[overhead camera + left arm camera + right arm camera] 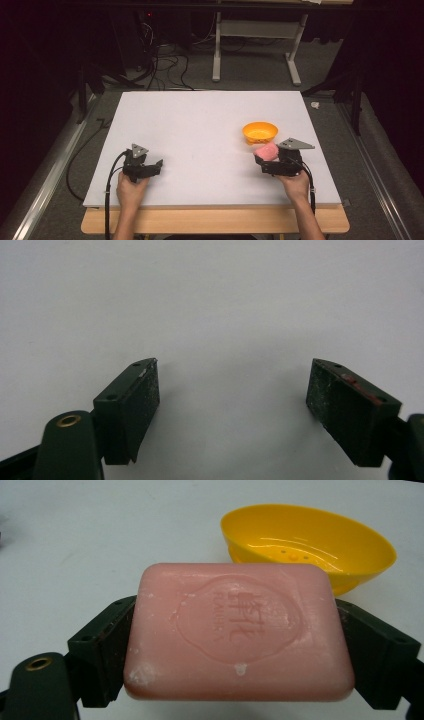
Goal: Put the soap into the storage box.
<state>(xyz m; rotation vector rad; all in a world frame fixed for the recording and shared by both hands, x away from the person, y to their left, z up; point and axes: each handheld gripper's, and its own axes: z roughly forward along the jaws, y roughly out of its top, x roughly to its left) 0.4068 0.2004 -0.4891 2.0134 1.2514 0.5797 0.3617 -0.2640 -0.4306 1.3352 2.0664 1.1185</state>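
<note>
A pink bar of soap [235, 630] with a stamped seal on its face is clamped between the jaws of my right gripper [235, 645], which is shut on it. In the high view the soap [266, 150] sits at the front of the right gripper [267, 159], just short of an orange soap dish [260, 132]. The dish [310, 542] is empty, with small drain holes in its bottom. My left gripper [156, 165] rests low at the table's front left, and its jaws stand wide apart in the left gripper view [232, 390] with nothing between them.
A white board [200, 125] covers the wooden table [215, 222]. Beyond the far edge stand a table frame [257, 45] and loose cables [165, 65] on the grey floor. A cable trails from each gripper toward the front edge.
</note>
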